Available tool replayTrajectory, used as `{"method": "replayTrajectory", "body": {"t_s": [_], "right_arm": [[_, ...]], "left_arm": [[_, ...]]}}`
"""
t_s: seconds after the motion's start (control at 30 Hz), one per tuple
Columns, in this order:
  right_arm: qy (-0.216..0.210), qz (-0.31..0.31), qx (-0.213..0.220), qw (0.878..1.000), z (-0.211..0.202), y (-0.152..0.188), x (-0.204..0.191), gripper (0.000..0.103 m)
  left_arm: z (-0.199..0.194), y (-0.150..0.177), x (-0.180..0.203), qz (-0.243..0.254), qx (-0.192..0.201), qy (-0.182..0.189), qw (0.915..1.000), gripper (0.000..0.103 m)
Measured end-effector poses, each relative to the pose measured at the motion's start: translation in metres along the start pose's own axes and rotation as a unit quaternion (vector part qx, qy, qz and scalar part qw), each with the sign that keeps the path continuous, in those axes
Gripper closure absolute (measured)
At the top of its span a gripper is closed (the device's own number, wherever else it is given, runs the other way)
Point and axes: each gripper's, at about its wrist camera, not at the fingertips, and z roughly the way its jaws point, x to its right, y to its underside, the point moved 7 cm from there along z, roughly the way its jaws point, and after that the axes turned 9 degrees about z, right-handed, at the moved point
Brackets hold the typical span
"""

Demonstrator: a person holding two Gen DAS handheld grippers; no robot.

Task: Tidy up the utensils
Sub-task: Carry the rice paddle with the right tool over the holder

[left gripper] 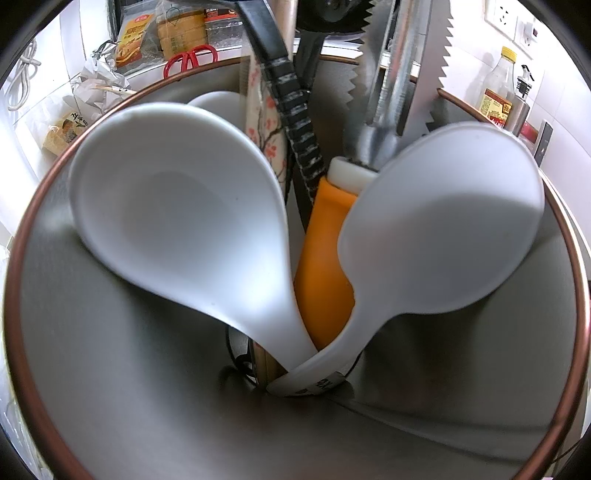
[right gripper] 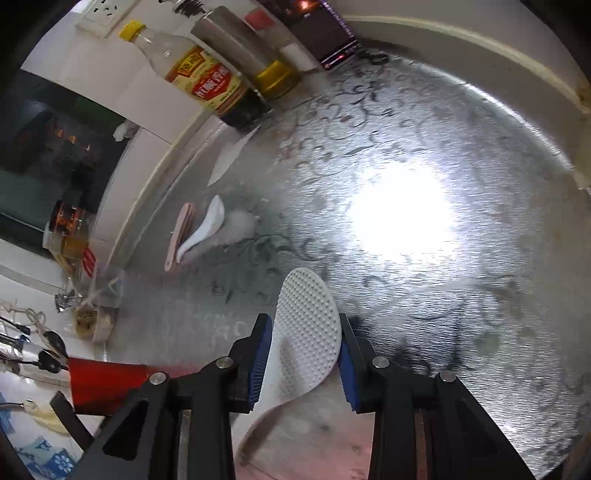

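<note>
In the left wrist view I look down into a steel utensil holder [left gripper: 110, 387] with a copper rim. It holds a white ladle [left gripper: 177, 221], a white rice paddle [left gripper: 443, 240], an orange-handled tool [left gripper: 325, 266], a serrated blade [left gripper: 436, 62] and a black handle [left gripper: 284, 92]. The left gripper's fingers are not visible. In the right wrist view my right gripper [right gripper: 304, 354] is shut on a white dimpled rice paddle [right gripper: 306, 332] above the patterned metal counter [right gripper: 443, 295]. A white ceramic spoon [right gripper: 205, 229] and a pink utensil [right gripper: 179, 236] lie on the counter to the far left.
A vinegar bottle [right gripper: 192, 74], a steel oil bottle [right gripper: 243, 48] and a dark appliance [right gripper: 325, 33] stand along the wall. A red cup [right gripper: 103, 384], small spoons [right gripper: 51, 354] and bags clutter the left edge. Red scissors [left gripper: 192, 59] lie behind the holder.
</note>
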Motion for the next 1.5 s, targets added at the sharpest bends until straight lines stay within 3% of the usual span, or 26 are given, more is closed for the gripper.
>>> {"method": "replayTrajectory", "body": {"t_s": [0.23, 0.4, 0.5, 0.57, 0.67, 0.7, 0.97, 1.2, 1.5], "right_arm": [[-0.011, -0.029, -0.019, 0.999, 0.024, 0.004, -0.034, 0.064], [0.019, -0.071, 0.000, 0.997, 0.026, 0.004, -0.047, 0.062], [0.031, -0.079, 0.021, 0.996, 0.019, -0.004, -0.048, 0.037], [0.038, -0.090, 0.033, 0.995, 0.015, -0.007, -0.049, 0.032], [0.045, -0.101, 0.049, 0.993, 0.008, -0.013, -0.047, 0.003], [0.043, -0.105, 0.063, 0.992, 0.006, -0.014, -0.048, 0.000], [0.063, -0.145, 0.093, 0.983, -0.007, -0.014, -0.043, 0.000], [0.095, -0.204, 0.121, 0.967, -0.009, -0.007, -0.053, 0.000], [0.033, -0.198, 0.086, 0.976, 0.009, 0.008, -0.048, 0.004]], "left_arm": [[0.001, 0.000, -0.001, 0.000, 0.000, 0.000, 1.0000, 0.013], [0.001, 0.000, 0.000, 0.001, 0.000, 0.000, 1.0000, 0.013], [0.001, -0.001, -0.001, 0.000, 0.000, 0.000, 1.0000, 0.013], [0.001, -0.001, 0.000, 0.001, -0.001, -0.002, 1.0000, 0.013], [0.000, 0.000, 0.003, 0.003, -0.002, -0.004, 1.0000, 0.013], [-0.001, 0.000, 0.004, 0.003, -0.003, -0.005, 1.0000, 0.013], [-0.002, 0.001, 0.012, 0.009, -0.009, -0.011, 0.9999, 0.013], [-0.004, 0.001, 0.019, 0.010, -0.012, -0.012, 0.9998, 0.013], [-0.009, 0.008, 0.029, 0.010, -0.020, -0.020, 0.9995, 0.013]]}}
